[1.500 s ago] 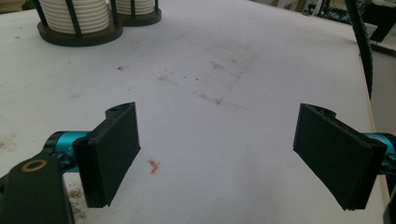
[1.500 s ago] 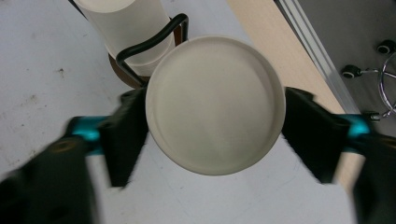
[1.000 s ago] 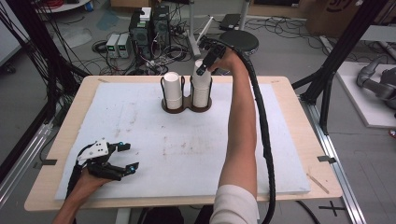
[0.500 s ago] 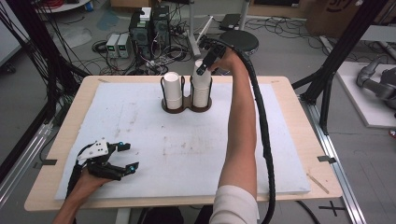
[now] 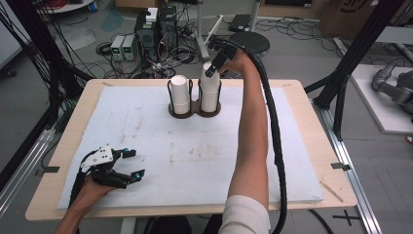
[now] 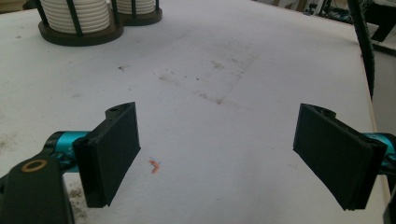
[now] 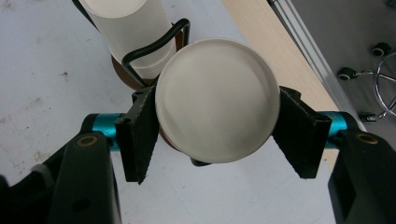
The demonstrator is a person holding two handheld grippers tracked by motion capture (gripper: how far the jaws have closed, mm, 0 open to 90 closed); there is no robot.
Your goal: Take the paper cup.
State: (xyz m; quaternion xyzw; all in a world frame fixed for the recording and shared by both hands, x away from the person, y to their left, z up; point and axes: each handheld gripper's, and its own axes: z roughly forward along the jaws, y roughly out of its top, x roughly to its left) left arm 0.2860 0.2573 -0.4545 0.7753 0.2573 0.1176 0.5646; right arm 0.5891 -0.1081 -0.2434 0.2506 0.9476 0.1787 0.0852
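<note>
The right gripper (image 7: 217,135) has just closed on the right stack of white paper cups (image 5: 210,87) in the dark two-ring wire holder (image 5: 194,111); the left stack of white paper cups (image 5: 179,94) stands beside it. The left gripper (image 5: 132,164), near left, stays open, empty.

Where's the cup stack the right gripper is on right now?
In the high view, the right-hand cup stack stands in the holder at the table's far middle, right gripper clamped on its top.

Clearly a robotics or research lab, not a home. At the far side, on the grey floor (image 5: 302,53), small computer boxes (image 5: 151,31) among tangled cables (image 5: 109,48). Black frame struts (image 5: 363,46) at left and right of a plain wooden table (image 5: 311,122) under a stained white mat (image 5: 160,141). Far right, part of a grey robot arm (image 5: 392,87) on a white platform.
</note>
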